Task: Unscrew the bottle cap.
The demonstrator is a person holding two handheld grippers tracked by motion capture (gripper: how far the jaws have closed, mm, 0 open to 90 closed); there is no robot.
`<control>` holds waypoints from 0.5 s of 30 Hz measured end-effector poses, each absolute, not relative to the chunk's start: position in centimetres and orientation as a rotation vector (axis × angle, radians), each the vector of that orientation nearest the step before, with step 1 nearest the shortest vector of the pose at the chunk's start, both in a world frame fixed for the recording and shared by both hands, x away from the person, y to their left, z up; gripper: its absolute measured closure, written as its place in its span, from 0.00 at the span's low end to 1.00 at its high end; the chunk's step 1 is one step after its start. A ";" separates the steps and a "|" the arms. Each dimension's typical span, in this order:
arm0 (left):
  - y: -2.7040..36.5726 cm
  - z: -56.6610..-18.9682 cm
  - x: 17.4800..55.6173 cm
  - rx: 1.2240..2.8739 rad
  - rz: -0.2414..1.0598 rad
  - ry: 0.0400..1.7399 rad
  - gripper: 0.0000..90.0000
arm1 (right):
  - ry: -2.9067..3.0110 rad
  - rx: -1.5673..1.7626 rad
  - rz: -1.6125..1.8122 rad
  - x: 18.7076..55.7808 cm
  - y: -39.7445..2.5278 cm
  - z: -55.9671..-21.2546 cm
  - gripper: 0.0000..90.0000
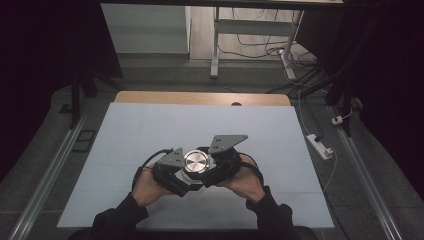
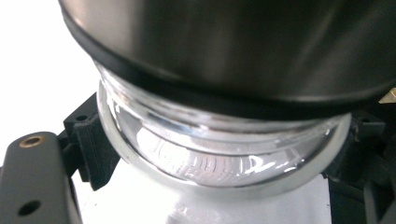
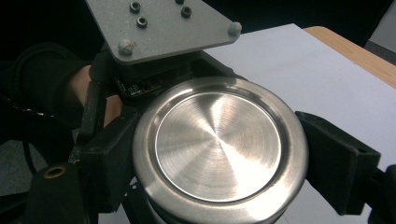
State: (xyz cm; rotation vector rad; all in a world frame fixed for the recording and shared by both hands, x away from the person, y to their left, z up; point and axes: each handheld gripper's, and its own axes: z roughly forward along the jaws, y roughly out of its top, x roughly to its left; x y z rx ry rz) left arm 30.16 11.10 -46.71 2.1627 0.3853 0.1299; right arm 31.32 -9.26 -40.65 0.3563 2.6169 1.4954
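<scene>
I have both tongs on a clear glass jar (image 2: pixel 219 158) with a round brushed-steel lid (image 3: pixel 219 144), near the front middle of the white tabletop (image 1: pixel 150 130). My left tongs (image 1: pixel 181 176) clamp the glass body below the lid; my right tongs (image 1: pixel 210 170) clamp the lid's rim from both sides.

1. The jar (image 1: pixel 194 172) stands on the table (image 1: pixel 150 125), toward its near edge, about midway across.
2. The lid (image 3: pixel 219 147) sits on the jar.
3. The left gripper (image 1: pixel 172 172) is at the jar's left, the right gripper (image 1: pixel 222 162) at its right.
</scene>
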 end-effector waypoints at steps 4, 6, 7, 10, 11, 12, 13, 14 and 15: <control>11.2 -46.8 30.2 2.159 0.135 0.398 0.17 | 2.598 0.374 1.497 31.3 -9.4 -40.5 0.20; 11.2 -46.8 30.2 2.156 0.136 0.407 0.17 | 2.592 0.382 1.500 31.4 -9.5 -40.5 0.20; 11.2 -46.8 30.2 2.158 0.137 0.409 0.17 | 2.589 0.381 1.503 31.4 -9.5 -40.5 0.20; 11.3 -46.9 30.3 2.163 0.141 0.409 0.17 | 2.586 0.381 1.501 31.4 -9.6 -40.4 0.20; 11.3 -46.9 30.3 2.161 0.140 0.412 0.17 | 2.580 0.378 1.502 31.3 -9.6 -40.3 0.20; 11.3 -46.9 30.3 2.158 0.140 0.415 0.17 | 2.580 0.378 1.502 31.3 -9.6 -40.3 0.20; 11.4 -46.9 30.3 2.158 0.139 0.418 0.17 | 2.579 0.379 1.504 31.3 -9.6 -40.3 0.20; 11.4 -46.9 30.3 2.157 0.141 0.422 0.17 | 2.576 0.381 1.499 31.3 -9.7 -40.2 0.20; 11.4 -47.0 30.4 2.156 0.142 0.424 0.17 | 2.573 0.383 1.501 31.3 -9.7 -40.2 0.20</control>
